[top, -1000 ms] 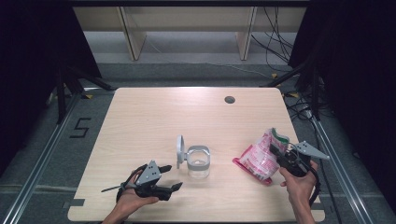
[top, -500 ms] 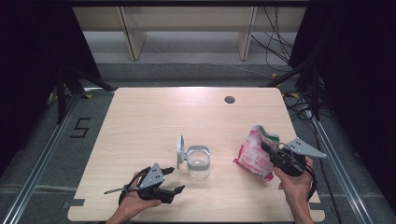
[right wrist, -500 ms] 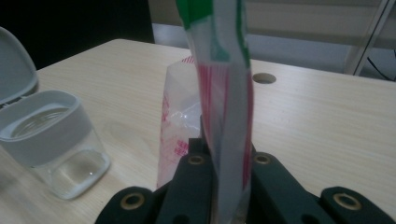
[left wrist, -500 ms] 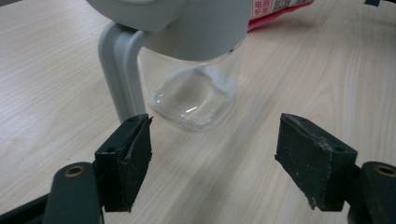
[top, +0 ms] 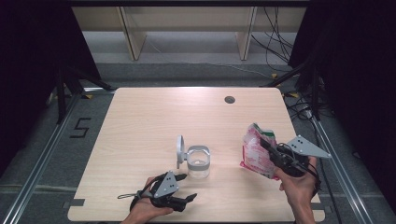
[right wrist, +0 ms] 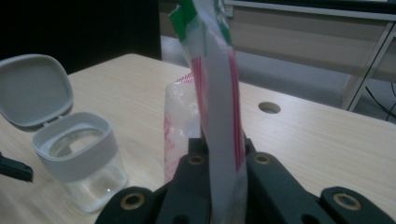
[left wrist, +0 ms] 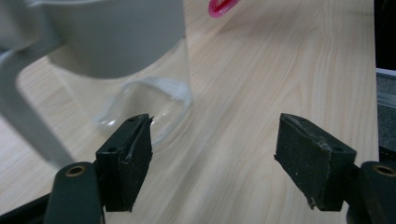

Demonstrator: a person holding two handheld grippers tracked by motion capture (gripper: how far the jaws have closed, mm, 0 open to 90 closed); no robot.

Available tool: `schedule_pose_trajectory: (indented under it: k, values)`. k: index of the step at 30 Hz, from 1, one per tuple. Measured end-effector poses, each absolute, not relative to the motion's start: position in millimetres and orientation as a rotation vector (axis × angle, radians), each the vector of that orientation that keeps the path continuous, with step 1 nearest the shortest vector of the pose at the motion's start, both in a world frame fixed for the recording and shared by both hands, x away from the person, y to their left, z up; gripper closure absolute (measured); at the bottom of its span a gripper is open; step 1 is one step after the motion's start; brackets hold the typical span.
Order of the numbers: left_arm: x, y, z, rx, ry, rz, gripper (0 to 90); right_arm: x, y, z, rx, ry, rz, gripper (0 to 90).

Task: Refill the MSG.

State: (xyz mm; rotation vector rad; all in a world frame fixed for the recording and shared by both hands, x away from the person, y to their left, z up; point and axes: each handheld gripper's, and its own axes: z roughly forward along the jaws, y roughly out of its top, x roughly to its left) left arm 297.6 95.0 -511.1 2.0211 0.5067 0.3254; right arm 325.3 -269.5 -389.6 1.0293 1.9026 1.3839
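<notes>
1. The right gripper [top: 270,150] was clamped tight on a pink-and-white bag [top: 256,149] — its jaws pinched the bag's flat upper part between them, as the right gripper view showed, with the bag [right wrist: 219,93] rising upright from the jaws and ending in a green top edge.
2. In the high view the bag hung at the right side of the table [top: 154,116], tilted, its lower corner close to the wood; whether it touched could not be told.
3. The left gripper [top: 187,187] lay low near the front edge of the table, its jaws spread wide and holding nothing.
4. A clear jar [top: 198,162] with a grey collar stood near the middle of the table, just beyond the left gripper, its hinged grey lid [top: 180,149] flipped open and standing upright on its left.
5. In the left gripper view the jar [left wrist: 140,93] stood just ahead of the left jaw — close, but not between the pads.
6. A small round hole [top: 229,99] sat in the far part of the tabletop.
</notes>
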Motion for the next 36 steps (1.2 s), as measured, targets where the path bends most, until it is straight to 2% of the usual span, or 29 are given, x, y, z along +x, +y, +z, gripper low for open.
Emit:
schedule_pose_trajectory:
  k: [9, 13, 25, 32, 36]
  values:
    - [297, 65, -510, 1.966, 0.501, 0.331, 26.7, 312, -254, -370, 0.946, 1.902, 1.485, 90.0]
    - [298, 48, -508, 1.935, 0.529, 0.289, 26.5, 306, -243, -364, 0.897, 1.923, 1.495, 90.0]
    - [302, 18, -502, 1.918, 0.543, 0.357, 27.9, 289, -221, -354, 0.845, 2.000, 1.583, 90.0]
    - [304, 10, -501, 1.903, 0.540, 0.386, 40.5, 288, -214, -356, 0.836, 2.022, 1.609, 90.0]
    - [303, 6, -501, 1.891, 0.528, 0.416, 55.4, 288, -210, -356, 0.830, 2.036, 1.618, 90.0]
